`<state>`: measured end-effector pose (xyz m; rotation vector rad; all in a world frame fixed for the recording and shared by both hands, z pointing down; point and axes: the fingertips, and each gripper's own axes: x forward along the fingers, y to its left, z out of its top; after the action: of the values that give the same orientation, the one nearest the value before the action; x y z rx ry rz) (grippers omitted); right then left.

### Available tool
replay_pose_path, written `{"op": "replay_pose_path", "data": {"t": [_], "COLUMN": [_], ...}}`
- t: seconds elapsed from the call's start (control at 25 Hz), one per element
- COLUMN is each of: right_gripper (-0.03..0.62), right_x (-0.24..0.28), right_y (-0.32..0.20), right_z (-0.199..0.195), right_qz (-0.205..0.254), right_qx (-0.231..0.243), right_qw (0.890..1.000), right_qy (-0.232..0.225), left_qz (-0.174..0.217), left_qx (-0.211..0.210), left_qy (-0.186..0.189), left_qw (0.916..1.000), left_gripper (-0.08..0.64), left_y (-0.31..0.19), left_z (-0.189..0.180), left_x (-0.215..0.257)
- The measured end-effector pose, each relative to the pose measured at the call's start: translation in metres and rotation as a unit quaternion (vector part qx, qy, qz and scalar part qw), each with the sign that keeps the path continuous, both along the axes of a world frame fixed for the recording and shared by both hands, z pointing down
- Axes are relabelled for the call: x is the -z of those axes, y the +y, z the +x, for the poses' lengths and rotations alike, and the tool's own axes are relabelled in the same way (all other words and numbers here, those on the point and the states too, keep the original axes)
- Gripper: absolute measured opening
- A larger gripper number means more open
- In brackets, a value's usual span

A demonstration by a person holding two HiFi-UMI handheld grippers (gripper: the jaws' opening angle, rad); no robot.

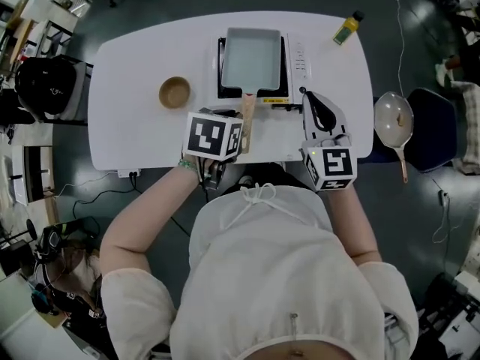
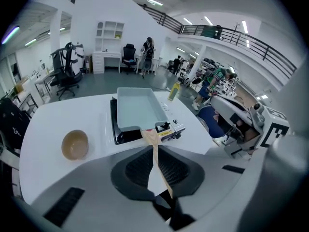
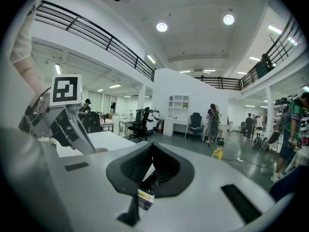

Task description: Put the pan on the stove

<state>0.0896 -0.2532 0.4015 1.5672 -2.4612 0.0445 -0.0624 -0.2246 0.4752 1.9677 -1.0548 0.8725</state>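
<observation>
On the stove [image 1: 299, 57], pan [image 1: 253, 57], left tool [image 2: 154, 151] clamped on its wooden handle [image 1: 248, 108], right tool [image 1: 305, 93] closed.

The pan [image 1: 253, 55] is showing a pale grey-blue, and its handle [image 1: 247, 120] a light wood brown. The stove [image 1: 222, 90] is showing black, with a white control panel [image 1: 300, 58]. The table [image 1: 142, 58] is gleaming white, and the bowl [image 1: 175, 92] is showing tan. The bottle [image 1: 347, 28] is glowing yellow under a dark cap. The cube [image 1: 214, 135] on the left gripper [image 2: 155, 166] and the one on the right gripper [image 1: 311, 103] are showing white faces with black square markers. The person's top [image 1: 285, 276] is looking cream-white.
</observation>
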Motion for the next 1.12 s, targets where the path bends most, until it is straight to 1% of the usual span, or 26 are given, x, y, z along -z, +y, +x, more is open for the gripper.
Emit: {"op": "replay_pose_path", "data": {"t": [0.08,0.2,0.28,0.36,0.48,0.6,0.72,0.8,0.96,1.12], "right_gripper": [0.006,0.006,0.006,0.006,0.006,0.006,0.006,0.006,0.006,0.005], "right_x": [0.003,0.009,0.013,0.016,0.021,0.025,0.027,0.028,0.032,0.036], "right_y": [0.011,0.023,0.031,0.038,0.046,0.055,0.061,0.065,0.072,0.076], "right_z": [-0.005,-0.011,-0.015,-0.02,-0.027,-0.035,-0.039,-0.042,-0.049,-0.055], "right_qz": [0.005,0.014,0.019,0.025,0.037,0.042,0.048,0.052,0.06,0.066], "right_qx": [-0.002,-0.007,-0.008,-0.007,-0.006,-0.004,-0.003,-0.003,0.002,0.007], "right_qw": [1.0,1.0,1.0,1.0,0.999,0.999,0.999,0.999,0.998,0.998], "right_qy": [0.003,0.007,0.007,0.01,0.014,0.013,0.009,0.007,0.005,0.002], "left_qz": [0.026,0.062,0.092,0.133,0.2,0.263,0.313,0.332,0.358,0.386], "left_qx": [-0.006,-0.018,-0.027,-0.038,-0.046,-0.045,-0.039,-0.035,-0.021,-0.017], "left_qy": [0.004,0.023,0.035,0.039,0.047,0.062,0.087,0.095,0.091,0.122], "left_qw": [0.9996,0.9976,0.9948,0.9897,0.9776,0.9616,0.945,0.9378,0.9291,0.9142], "left_gripper": [0.038,0.031,0.031,0.031,0.031,0.031,0.031,0.032,0.032,0.032], "left_y": [0.005,0.009,0.012,0.013,0.015,0.02,0.026,0.028,0.031,0.035], "left_z": [-0.002,-0.002,-0.004,-0.007,-0.015,-0.026,-0.036,-0.043,-0.058,-0.065], "left_x": [0.009,0.022,0.03,0.036,0.048,0.065,0.078,0.081,0.089,0.108]}}
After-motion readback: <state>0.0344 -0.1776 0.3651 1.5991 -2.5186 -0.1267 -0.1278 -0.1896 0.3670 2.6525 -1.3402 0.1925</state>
